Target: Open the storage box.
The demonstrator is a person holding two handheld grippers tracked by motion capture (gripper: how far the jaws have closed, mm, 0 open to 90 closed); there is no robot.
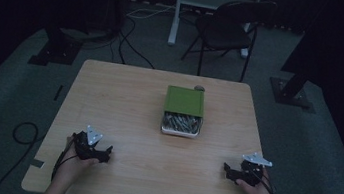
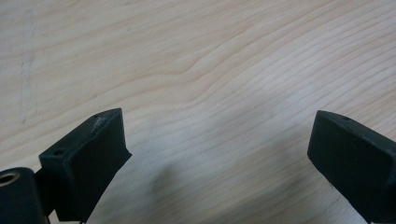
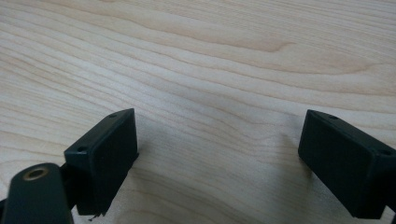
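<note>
A metal box [image 1: 181, 125] with a green lid [image 1: 185, 100] slid back sits at the middle of the wooden table [image 1: 134, 102]; its open near end shows several small greyish pieces. My left gripper [image 1: 108, 153] rests near the table's front left, held by a hand, pointing right. In the left gripper view its jaws stand wide apart over bare wood [image 2: 219, 140]. My right gripper [image 1: 225, 169] rests near the front right, pointing left. Its jaws are also wide apart with only wood between them [image 3: 219, 140]. Both grippers are open and well short of the box.
A small dark round object [image 1: 199, 87] lies just behind the box. Beyond the table's far edge stand a black chair [image 1: 229, 29] and a white desk leg [image 1: 175, 12]. Cables [image 1: 131, 46] run over the grey carpet, and dark stand bases sit at both sides.
</note>
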